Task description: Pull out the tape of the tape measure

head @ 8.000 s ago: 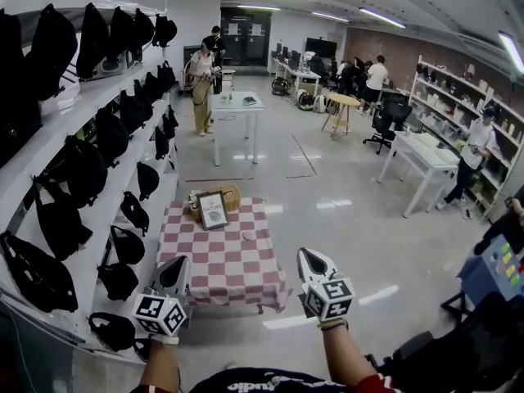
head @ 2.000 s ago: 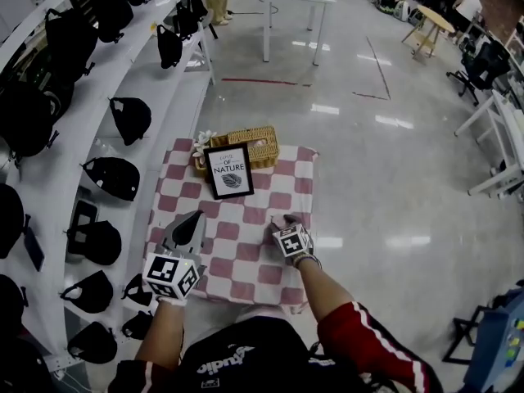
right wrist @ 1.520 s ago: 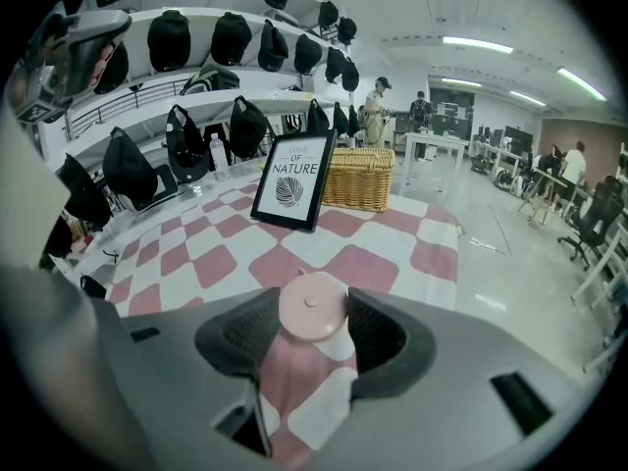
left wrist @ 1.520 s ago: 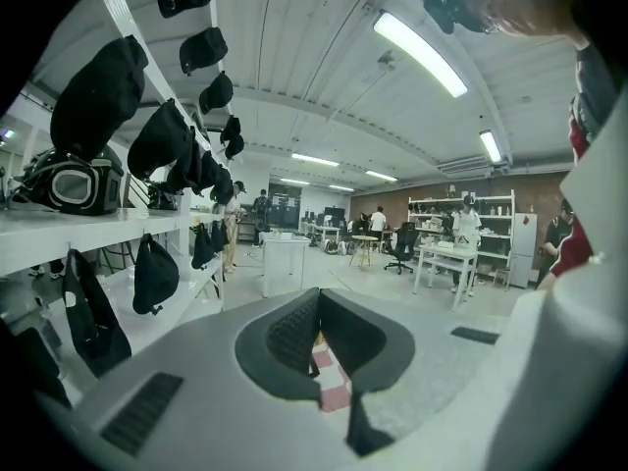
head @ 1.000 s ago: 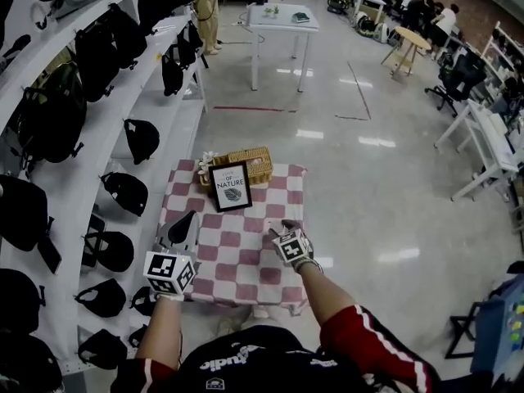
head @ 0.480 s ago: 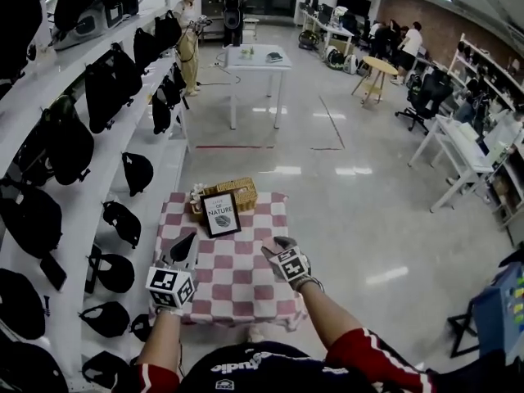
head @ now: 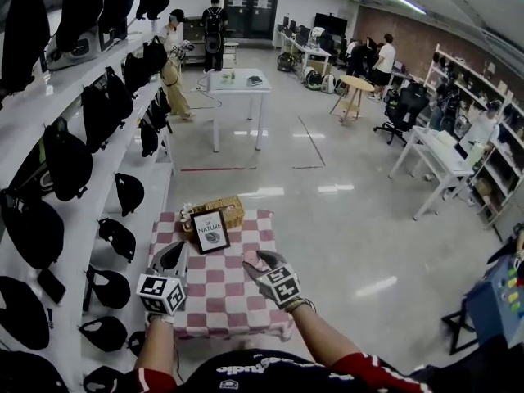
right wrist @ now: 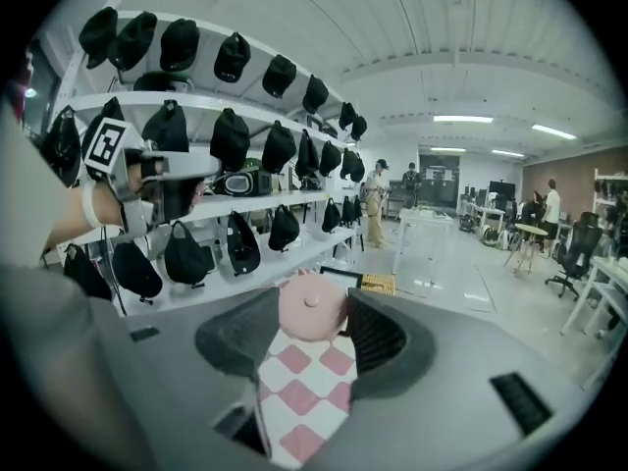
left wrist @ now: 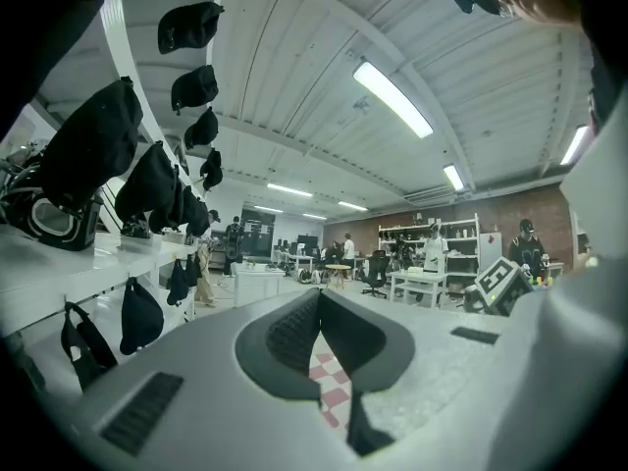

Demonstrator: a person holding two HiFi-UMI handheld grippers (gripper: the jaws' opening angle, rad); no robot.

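Holding your left gripper (head: pixel 173 250) over the checkered tablecloth (head: pixel 221 305), you have its jaws closed together with nothing between them. To the right, your right gripper (head: pixel 255 259) grips the round pink tape measure (right wrist: pixel 312 309) between its jaws, up above the cloth.

Left gripper (left wrist: pixel 319 307) jaws closed together, nothing between them. Checkered cloth (left wrist: pixel 330 381) shows just below. Black caps (left wrist: pixel 142 317) on shelves (left wrist: pixel 78 263) at left.
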